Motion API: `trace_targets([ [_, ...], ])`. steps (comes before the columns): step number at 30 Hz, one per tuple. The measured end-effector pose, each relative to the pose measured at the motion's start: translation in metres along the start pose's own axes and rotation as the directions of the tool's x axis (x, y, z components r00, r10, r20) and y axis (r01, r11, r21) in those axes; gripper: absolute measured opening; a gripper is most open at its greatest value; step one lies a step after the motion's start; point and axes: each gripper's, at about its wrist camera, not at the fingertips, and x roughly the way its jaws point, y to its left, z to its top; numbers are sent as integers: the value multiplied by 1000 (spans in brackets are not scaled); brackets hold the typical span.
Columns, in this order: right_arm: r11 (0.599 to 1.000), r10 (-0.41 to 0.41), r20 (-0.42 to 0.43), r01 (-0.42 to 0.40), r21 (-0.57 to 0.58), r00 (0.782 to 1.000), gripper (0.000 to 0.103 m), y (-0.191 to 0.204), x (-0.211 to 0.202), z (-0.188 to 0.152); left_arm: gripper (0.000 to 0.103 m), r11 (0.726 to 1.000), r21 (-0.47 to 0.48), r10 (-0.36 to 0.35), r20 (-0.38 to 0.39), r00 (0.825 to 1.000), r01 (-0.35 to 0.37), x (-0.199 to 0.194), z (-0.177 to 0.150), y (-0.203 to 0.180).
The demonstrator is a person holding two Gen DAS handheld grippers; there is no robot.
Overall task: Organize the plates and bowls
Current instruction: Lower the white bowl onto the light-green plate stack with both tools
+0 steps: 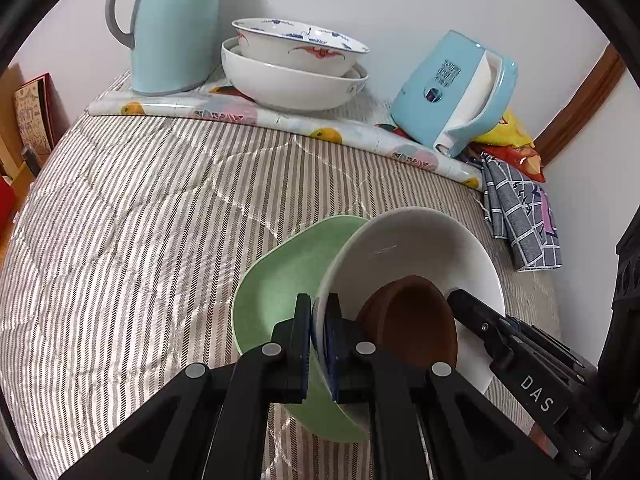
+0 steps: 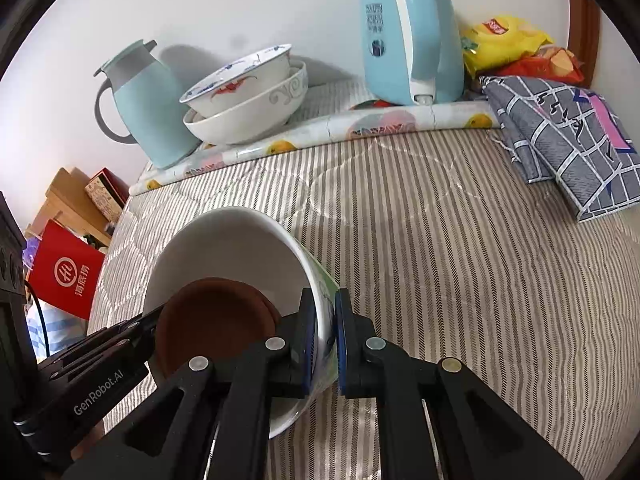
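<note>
A white bowl [image 1: 420,248] holds a small brown bowl [image 1: 416,320] and sits tilted over a green plate [image 1: 280,288] on the striped cloth. My left gripper [image 1: 319,336] is shut on the white bowl's near rim. My right gripper [image 2: 324,340] is shut on the opposite rim of the same white bowl [image 2: 224,244], with the brown bowl [image 2: 216,320] inside. The right gripper's fingers [image 1: 476,312] show at the bowl's right side in the left wrist view. At the back, a patterned bowl [image 1: 300,44] is stacked in a wider white bowl [image 1: 288,84].
A light blue jug [image 1: 168,28] stands left of the stacked bowls and a blue kettle [image 1: 452,92] right of them, on a fruit-print mat [image 1: 304,128]. A folded grey checked cloth [image 2: 568,140] and snack bags [image 2: 504,36] lie at the right. A red bag [image 2: 64,276] is off the left edge.
</note>
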Motion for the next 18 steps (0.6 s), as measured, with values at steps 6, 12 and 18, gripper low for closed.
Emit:
trace_targets([
  [6, 1000, 10, -22, -10, 1, 1000, 9, 1, 13, 1, 7, 1000, -4, 23, -16, 1000, -23, 8, 1, 4],
  [12, 1000, 24, -38, -24, 2, 999, 9, 1, 22, 2, 8, 999, -1, 35, -8, 999, -35, 12, 2, 6],
  [18, 999, 46, -43, -46, 9, 998, 11, -3, 24, 0, 9, 999, 7, 45, 0, 999, -45, 14, 2, 4],
])
